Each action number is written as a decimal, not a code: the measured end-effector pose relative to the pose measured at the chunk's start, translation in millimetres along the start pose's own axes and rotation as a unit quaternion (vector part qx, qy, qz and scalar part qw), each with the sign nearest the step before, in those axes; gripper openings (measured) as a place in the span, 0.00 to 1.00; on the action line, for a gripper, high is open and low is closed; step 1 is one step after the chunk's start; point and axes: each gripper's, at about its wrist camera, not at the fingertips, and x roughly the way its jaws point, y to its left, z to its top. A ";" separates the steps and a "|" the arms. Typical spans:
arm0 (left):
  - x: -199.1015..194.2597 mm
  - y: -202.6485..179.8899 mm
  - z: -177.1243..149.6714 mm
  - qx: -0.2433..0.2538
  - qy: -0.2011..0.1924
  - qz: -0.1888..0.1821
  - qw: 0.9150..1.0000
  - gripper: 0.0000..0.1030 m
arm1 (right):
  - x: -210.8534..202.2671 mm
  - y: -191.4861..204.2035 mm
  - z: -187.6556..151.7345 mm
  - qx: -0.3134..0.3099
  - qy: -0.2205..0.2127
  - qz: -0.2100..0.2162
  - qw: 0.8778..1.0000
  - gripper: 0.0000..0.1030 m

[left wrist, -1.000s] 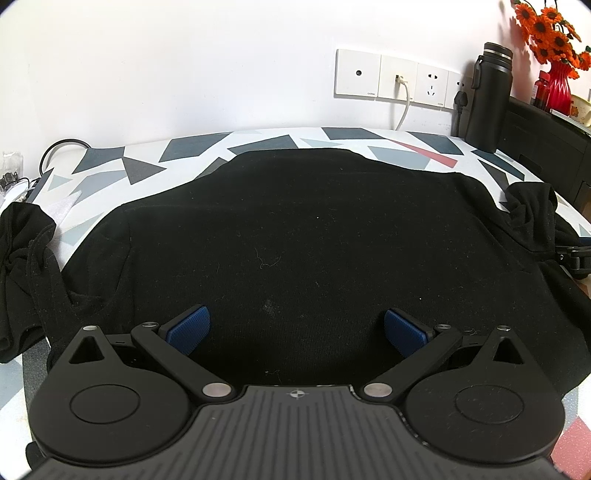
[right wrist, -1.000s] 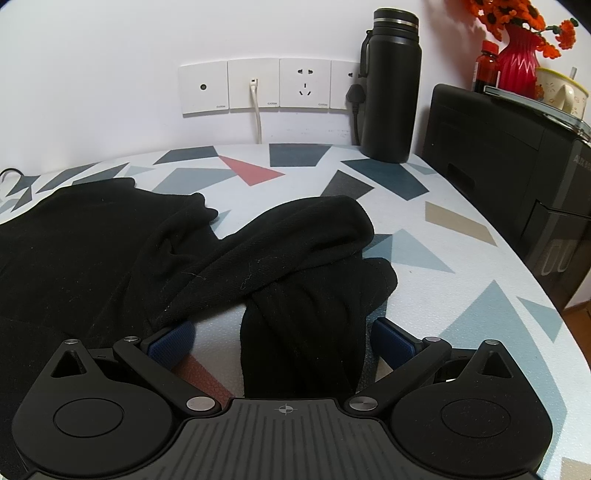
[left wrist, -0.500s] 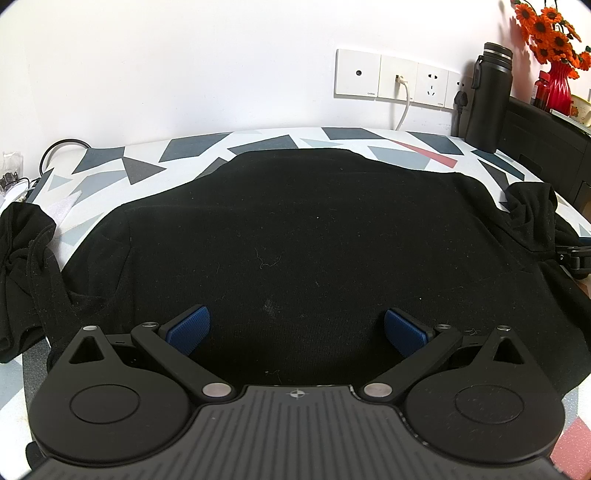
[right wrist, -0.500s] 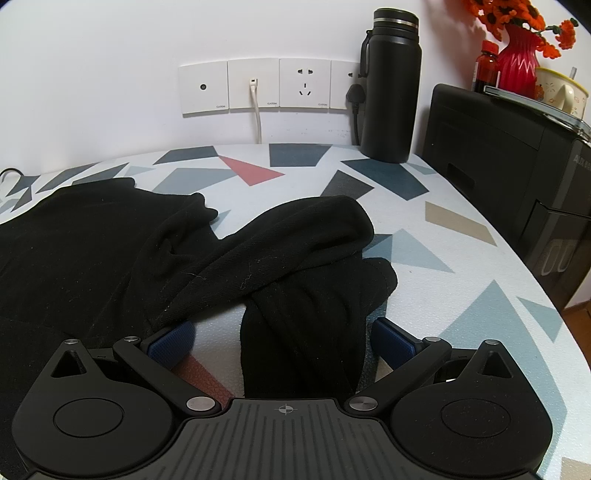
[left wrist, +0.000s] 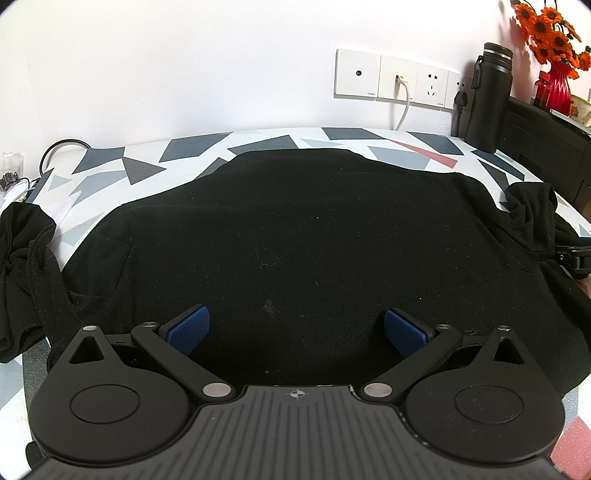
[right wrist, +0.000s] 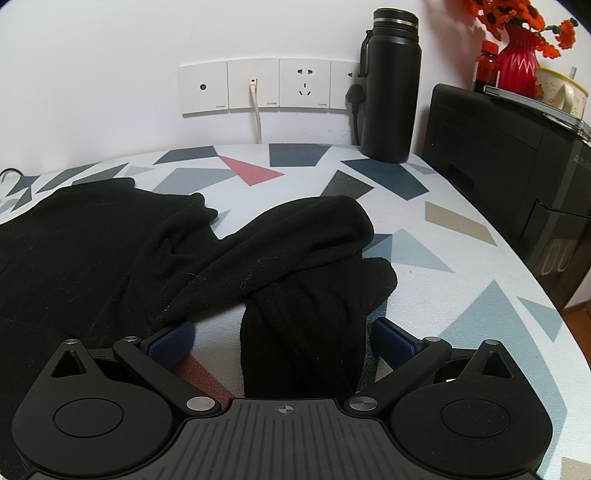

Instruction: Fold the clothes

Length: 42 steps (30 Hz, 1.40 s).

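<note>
step: getting ready to fold | black top (left wrist: 295,236) lies flat on the patterned table (right wrist: 461,236) | left gripper (left wrist: 295,328) wide open, holds nothing | right gripper (right wrist: 282,338) wide open around bunched sleeve (right wrist: 303,325), not pinching | next, I think: pinch sleeve, fold it in

White wall (right wrist: 110,55), four socket plates (right wrist: 271,86) with white cable (right wrist: 257,122), patterned tabletop (right wrist: 443,236), black flask (right wrist: 391,85), black cabinet (right wrist: 517,166), red vase (right wrist: 517,59) with orange flowers (left wrist: 546,26).
</note>
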 end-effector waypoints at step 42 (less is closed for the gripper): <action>1.3 -1.0 0.8 -0.002 0.000 0.001 1.000 1.00 | 2.5 0.7 1.7 0.000 0.007 -0.007 1.000 0.99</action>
